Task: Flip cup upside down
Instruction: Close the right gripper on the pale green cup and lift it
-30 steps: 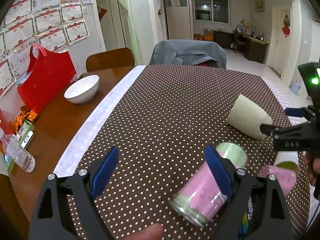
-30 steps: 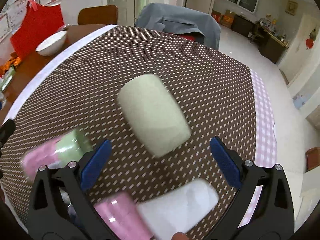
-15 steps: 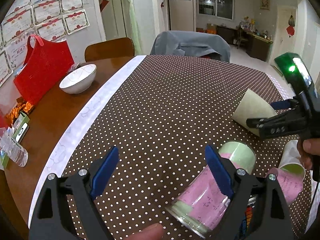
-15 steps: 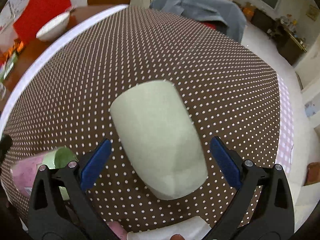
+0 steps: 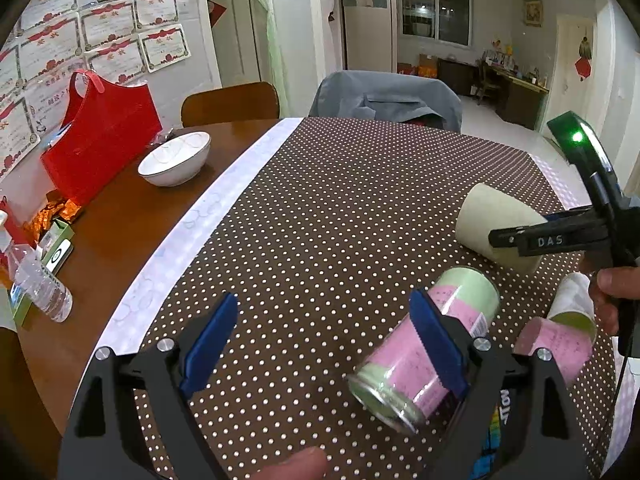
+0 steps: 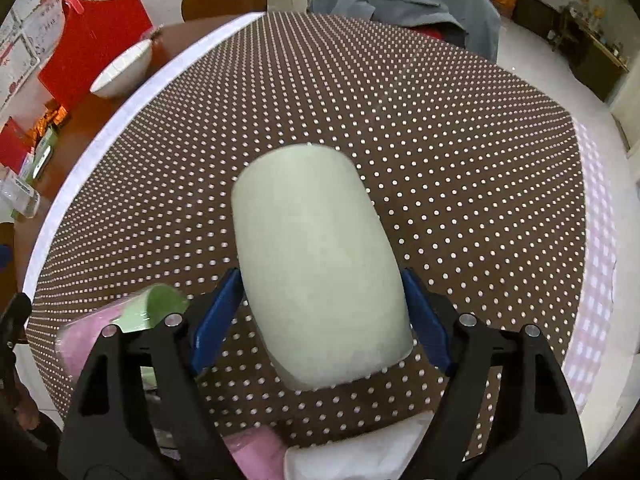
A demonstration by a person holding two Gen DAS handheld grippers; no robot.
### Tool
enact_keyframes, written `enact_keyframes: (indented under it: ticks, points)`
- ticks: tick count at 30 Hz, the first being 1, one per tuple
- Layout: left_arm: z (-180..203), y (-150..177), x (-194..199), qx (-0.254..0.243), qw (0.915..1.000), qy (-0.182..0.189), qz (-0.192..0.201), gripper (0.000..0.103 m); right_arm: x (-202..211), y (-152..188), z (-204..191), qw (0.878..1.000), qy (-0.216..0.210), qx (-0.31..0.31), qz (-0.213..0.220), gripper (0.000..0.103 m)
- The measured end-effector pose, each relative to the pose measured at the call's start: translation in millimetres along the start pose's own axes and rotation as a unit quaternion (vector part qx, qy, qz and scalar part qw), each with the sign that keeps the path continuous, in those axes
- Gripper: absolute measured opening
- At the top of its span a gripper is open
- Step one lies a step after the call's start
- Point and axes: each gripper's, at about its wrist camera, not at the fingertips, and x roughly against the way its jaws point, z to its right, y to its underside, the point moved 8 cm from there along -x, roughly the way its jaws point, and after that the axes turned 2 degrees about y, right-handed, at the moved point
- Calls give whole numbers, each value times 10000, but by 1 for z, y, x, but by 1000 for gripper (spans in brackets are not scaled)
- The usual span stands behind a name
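Note:
A pale green cup (image 6: 320, 264) lies on its side on the brown dotted tablecloth (image 6: 440, 128), its base pointing away from the right wrist camera. My right gripper (image 6: 322, 304) has its blue pads against both sides of the cup near its rim end, shut on it. The cup also shows in the left wrist view (image 5: 496, 228), with the right gripper (image 5: 560, 236) over it. My left gripper (image 5: 324, 340) is open and empty above the cloth, its right finger in front of a pink and green cup (image 5: 424, 348) lying on its side.
Another pink cup (image 5: 556, 348) and a white cup (image 5: 572, 296) lie at the right front. A white bowl (image 5: 176, 158), a red bag (image 5: 96, 136) and a water bottle (image 5: 40, 284) stand on the bare wood at left. Chairs stand at the far edge.
My right gripper has moved down onto the pale green cup and closed from wide open until its pads touch both sides. The left gripper has stayed open and nearly still.

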Motion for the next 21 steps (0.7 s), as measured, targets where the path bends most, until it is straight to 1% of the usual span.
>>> enact_keyframes:
  ticks: [9,11,16,21]
  points:
    - [-8,9,35,13,9999,-25,166,86,29,9,-12,9999,-62,-19,136,77]
    - [-11,12,43,26,9998,-36,197,86,37,12,-14,9997,-62,-36,229,77]
    - [-16,19,66,24,9995,-27,314,86,83,23,-31,9975,-157,-32,688,77]
    - [-18,30,92,12,9990,18,443,86,140,58,-55,9916,-346,-91,1242,77]
